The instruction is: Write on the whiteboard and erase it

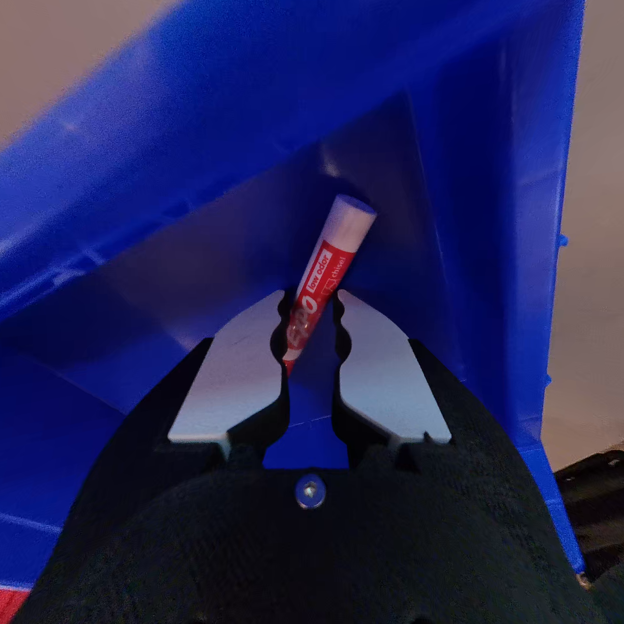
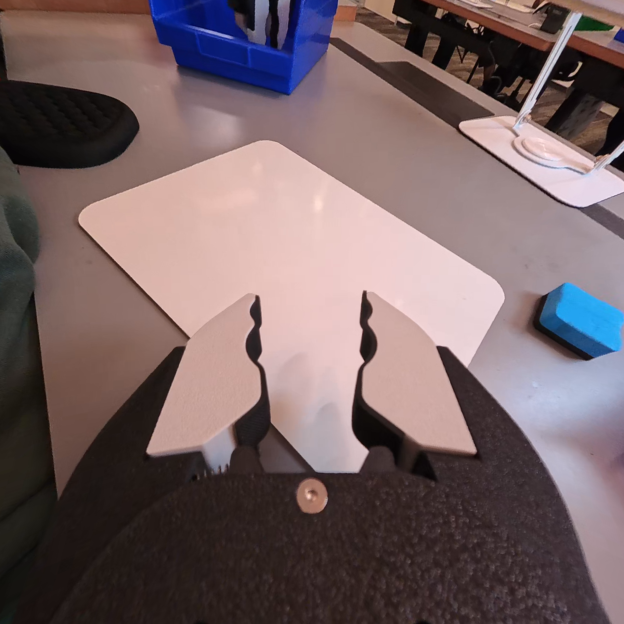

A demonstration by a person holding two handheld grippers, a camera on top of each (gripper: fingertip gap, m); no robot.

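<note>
Grey tabletop [image 2: 388, 141] ran under everything, with rows of dark-legged desks in the background of the right wrist view. Right in the middle of it lay the whiteboard [image 2: 270, 236], flat, white, turned corner-on, its surface clean of any marks. Just off its right corner, on the bare table, sat the eraser [image 2: 580, 324], blue foam on a black base, apart from the board. Over the board's near corner hung the right gripper [image 2: 310, 297], fingers spread wide with only the board's surface showing between them.

Across the table at the far edge stood the blue bin [image 2: 243, 57], and only the left wrist view showed what was inside it. Down between the bin's [image 1: 489, 202] walls leaned the marker [image 1: 324, 270], red label and white barrel, its far end propped in the corner. The left gripper [image 1: 310, 297] had its fingers on either side of the marker's lower barrel, the left pad against it and the right fingertip at its edge, though blur made it hard to tell whether both pressed firmly.

From the right side, the bin showed only a black-and-white shape poking out of the top. A black mesh pad [image 2: 60, 121] lay at the left, and a white stand base [image 2: 540, 158] sat at the far right.
</note>
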